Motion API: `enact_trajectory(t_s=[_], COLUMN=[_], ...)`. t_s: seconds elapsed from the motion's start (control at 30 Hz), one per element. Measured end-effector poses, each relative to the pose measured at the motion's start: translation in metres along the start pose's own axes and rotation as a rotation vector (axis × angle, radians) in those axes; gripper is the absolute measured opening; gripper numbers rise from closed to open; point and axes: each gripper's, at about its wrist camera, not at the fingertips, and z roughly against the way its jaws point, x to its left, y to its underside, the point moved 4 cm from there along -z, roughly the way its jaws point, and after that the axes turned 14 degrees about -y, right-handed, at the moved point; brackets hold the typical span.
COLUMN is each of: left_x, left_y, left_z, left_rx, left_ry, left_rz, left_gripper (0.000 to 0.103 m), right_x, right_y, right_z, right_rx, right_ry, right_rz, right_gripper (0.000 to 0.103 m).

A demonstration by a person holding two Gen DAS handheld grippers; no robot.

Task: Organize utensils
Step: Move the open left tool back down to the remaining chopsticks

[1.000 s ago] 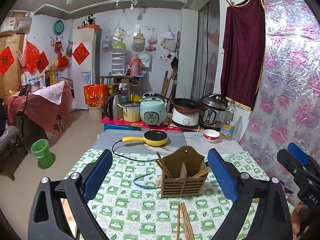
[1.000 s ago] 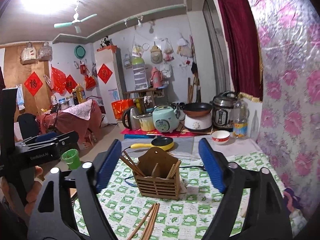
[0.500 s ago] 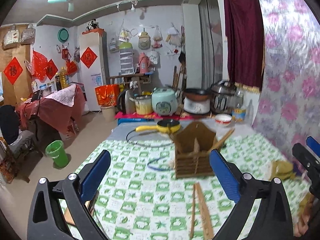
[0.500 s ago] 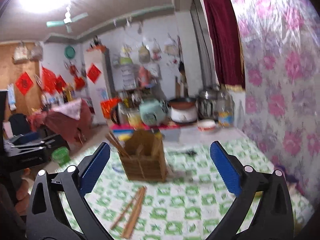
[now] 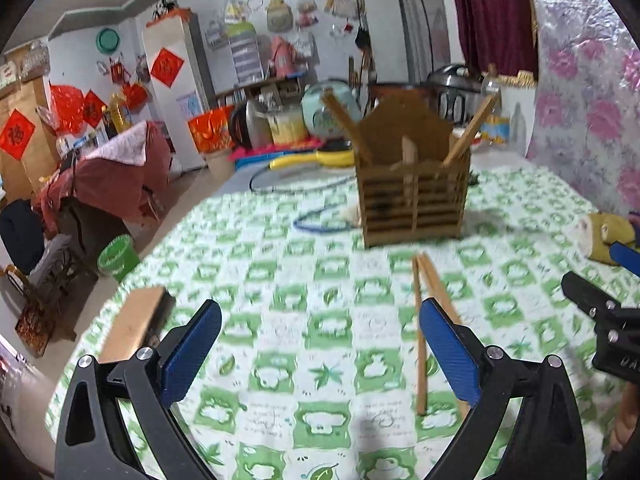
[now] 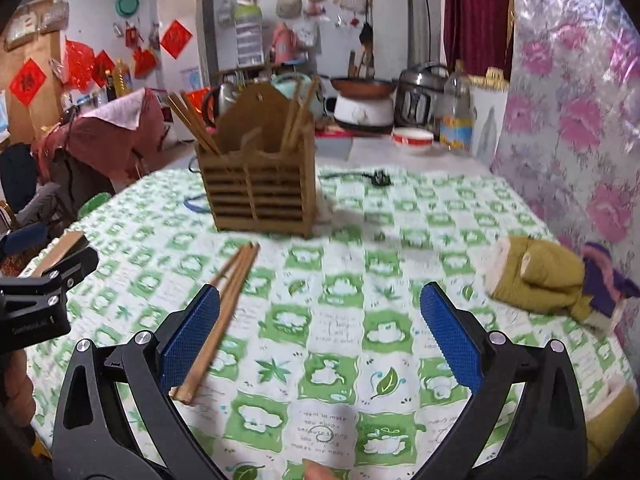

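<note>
Hovering low over the surface (image 6: 328, 336), both tongs empty. Notes run left to right.

- Far left, near edge: a wooden block (image 5: 134, 322), not part of the job as far as I can judge.
- Left tongs (image 5: 320, 354): jaws spread wide, nothing between them. The loose chopsticks (image 5: 420, 332) lie just inside the right-hand pad, partly hidden by it.
- Centre, farther back: slatted wooden holder (image 6: 262, 188), upright, two compartments, a few sticks already leaning out of each.
- Right tongs (image 6: 320, 338): also gaping, holding nothing. From this view the chopsticks (image 6: 222, 312) lie flat beside the left-hand pad, near ends toward the camera, far tips pointing at the holder and stopping short of it.
- Right: an olive mitten (image 6: 538, 276) near the floral wall covering.

Handling judgement: the sticks look light, stiff, thin and smooth, so likely to roll or scissor apart under a pinch. Best hold is probably across both together around mid-length, pads square to the sticks; a grip near one end would let them droop and swing. Lying flat on cloth, they leave little room under them for a pad.
</note>
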Motion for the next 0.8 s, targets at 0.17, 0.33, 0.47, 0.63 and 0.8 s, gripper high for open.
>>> enact_trajectory(t_s=[0.17,0.33,0.47,0.63,0.8], left_x=[-0.001,-0.006,-0.010,-0.013,-0.018], left_y=[0.014,0.024,0.032,0.036,0.038], left_z=[-0.022,-0.037,-0.048,-0.052,-0.052], left_rx=[0.053,0.080,0.126,0.150,0.155], left_ry=[0.005,0.007,0.028,0.050,0.050], left_rz=[0.005,-0.011,-0.021,-0.024,-0.048], left_gripper=[0.097,0.097,0.097,0.097,0.097], right_x=[-0.011,-0.014,-0.013,-0.016,-0.015], right_y=[0.012,0.027,0.029,0.031,0.032], right_z=[-0.020,-0.042,-0.047,-0.049,-0.050], right_rx=[0.050,0.147,0.171,0.182,0.191], right_ry=[-0.010,-0.034,-0.054,-0.067,-0.073], right_rz=[-0.044,-0.068,-0.077,-0.104,-0.095], right_gripper=[0.097,0.097,0.097,0.097,0.097])
